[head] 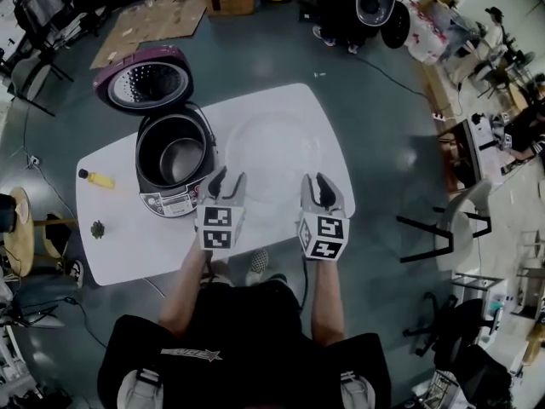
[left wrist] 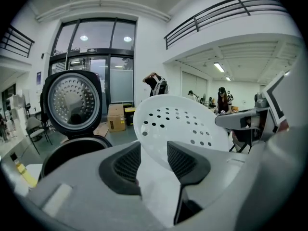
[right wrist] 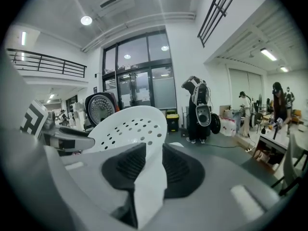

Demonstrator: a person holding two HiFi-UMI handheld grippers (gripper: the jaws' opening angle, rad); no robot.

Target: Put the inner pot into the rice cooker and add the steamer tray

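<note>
A white perforated steamer tray (head: 268, 147) hangs above the white table (head: 119, 250), held by its rim on both sides. My left gripper (head: 228, 177) is shut on the tray's left edge, and the tray (left wrist: 178, 121) fills the space beyond its pads. My right gripper (head: 319, 181) is shut on the right edge of the tray (right wrist: 130, 126). The rice cooker (head: 170, 156) stands open at the table's left, just left of the left gripper. Its inner pot (head: 180, 162) sits inside. The purple lid (head: 143, 79) is swung back, its holed inner plate (left wrist: 72, 102) facing me.
A yellow bottle (head: 98, 179) and a small green item (head: 97, 228) lie near the table's left edge. A round wooden stool (head: 17, 228) stands left of the table and a chair (head: 451, 224) to its right. Flat cardboard (head: 157, 20) lies on the floor behind.
</note>
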